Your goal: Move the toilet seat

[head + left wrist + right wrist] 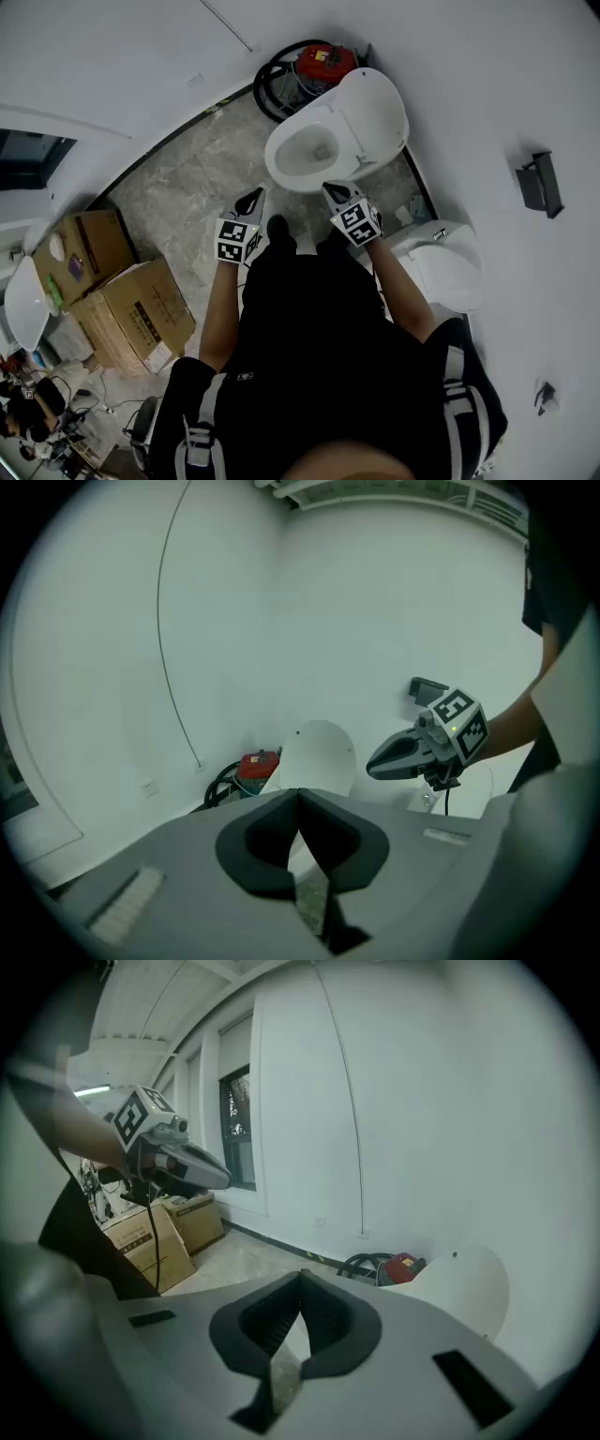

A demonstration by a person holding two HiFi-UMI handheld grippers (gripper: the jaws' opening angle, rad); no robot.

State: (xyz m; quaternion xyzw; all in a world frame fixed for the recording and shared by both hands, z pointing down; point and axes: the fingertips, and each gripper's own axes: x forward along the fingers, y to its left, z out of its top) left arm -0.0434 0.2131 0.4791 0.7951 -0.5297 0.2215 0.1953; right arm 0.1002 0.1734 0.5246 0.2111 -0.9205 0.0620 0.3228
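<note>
The white toilet stands against the far wall, its bowl open. The seat and lid are tipped up against the wall; I cannot tell the seat from the lid. My left gripper hovers just short of the bowl's near left rim, shut and holding nothing. My right gripper hangs at the near right rim, also shut and holding nothing. In the left gripper view the shut jaws point at the raised lid, with the right gripper beside it. The right gripper view shows its shut jaws and the lid to the right.
A red vacuum with a black hose sits behind the toilet on the left. Cardboard boxes stand at the left on the stone floor. A second white fixture is close on the right. A dark holder hangs on the right wall.
</note>
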